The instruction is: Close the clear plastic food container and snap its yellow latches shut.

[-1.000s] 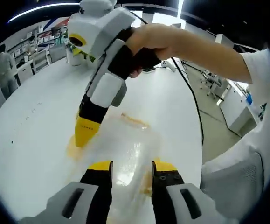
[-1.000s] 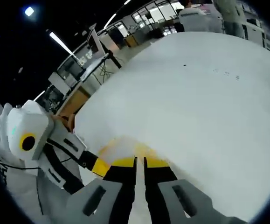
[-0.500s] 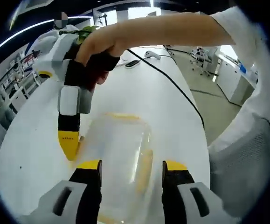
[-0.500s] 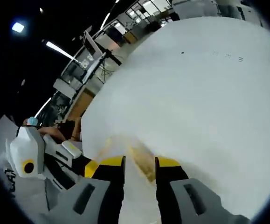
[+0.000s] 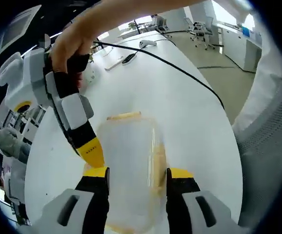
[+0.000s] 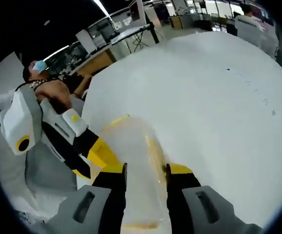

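Container: one clear plastic food container (image 5: 131,165) lies on the white table (image 5: 189,117). In the left gripper view it runs from centre toward 6 o'clock; in the right gripper view (image 6: 136,161) likewise.
Latches: the left gripper view shows a yellow latch at the container's far end (image 5: 123,116) at 12 o'clock of it, and another along its side (image 5: 158,158) at 3 o'clock. The right gripper view shows yellow strips too, but I cannot tell whether any latch is snapped down.
Hard to make out: the container's walls are see-through and blurred, so its lid seam is not legible; its near end is cut off between the jaws.
Left tongs (image 5: 137,176): jaws apart, one on each side of the container, with no grip that I can confirm. In the right gripper view they come in from 9 o'clock (image 6: 94,152), yellow tip against the container's side.
Right tongs (image 6: 145,169): jaws apart, straddling the container. In the left gripper view (image 5: 89,151) their yellow tip sits at the container's 9 o'clock edge, held by a hand (image 5: 70,41).
Cable: one black cable (image 5: 179,68) crosses the table toward 2 o'clock.
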The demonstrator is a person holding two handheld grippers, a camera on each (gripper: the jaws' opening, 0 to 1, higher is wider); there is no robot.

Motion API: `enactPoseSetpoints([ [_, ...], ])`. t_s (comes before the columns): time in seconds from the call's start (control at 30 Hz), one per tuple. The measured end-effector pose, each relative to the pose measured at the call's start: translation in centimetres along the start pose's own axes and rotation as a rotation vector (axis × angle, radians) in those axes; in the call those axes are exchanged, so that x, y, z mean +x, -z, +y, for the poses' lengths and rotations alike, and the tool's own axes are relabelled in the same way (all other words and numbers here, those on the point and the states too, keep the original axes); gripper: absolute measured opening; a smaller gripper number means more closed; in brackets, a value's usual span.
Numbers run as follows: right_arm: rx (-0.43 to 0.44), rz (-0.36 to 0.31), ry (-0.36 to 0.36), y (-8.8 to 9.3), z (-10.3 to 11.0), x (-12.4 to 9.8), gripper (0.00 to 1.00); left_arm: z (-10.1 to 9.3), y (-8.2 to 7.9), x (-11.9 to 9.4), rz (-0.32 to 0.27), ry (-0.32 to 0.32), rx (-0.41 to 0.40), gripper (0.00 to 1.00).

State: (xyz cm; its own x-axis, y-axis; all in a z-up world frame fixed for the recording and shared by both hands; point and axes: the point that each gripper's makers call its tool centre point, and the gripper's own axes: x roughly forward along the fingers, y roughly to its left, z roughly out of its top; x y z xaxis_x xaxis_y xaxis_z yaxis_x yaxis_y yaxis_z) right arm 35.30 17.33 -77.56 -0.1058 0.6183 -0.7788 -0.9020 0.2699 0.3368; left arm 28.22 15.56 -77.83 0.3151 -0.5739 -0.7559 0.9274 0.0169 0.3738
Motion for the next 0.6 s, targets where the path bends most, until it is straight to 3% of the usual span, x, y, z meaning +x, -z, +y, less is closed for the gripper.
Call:
enactPoseSetpoints([
  [0.17, -0.023, 0.020, 0.002, 0.15, 0.12, 0.18, 0.27, 0.09, -0.01, 0.06, -0.009, -0.007, -0.018, 0.41],
  [0.47, -0.038, 0.034, -0.021, 0.26, 0.64, 0.41, 0.27, 0.49, -0.12, -0.32, -0.056, 0.077, -0.111, 0.38],
  [0.6, -0.043, 0.036, -0.021, 0.35, 0.90, 0.44, 0.27, 0.22, -0.07, -0.24, -0.054, 0.066, -0.095, 0.38],
])
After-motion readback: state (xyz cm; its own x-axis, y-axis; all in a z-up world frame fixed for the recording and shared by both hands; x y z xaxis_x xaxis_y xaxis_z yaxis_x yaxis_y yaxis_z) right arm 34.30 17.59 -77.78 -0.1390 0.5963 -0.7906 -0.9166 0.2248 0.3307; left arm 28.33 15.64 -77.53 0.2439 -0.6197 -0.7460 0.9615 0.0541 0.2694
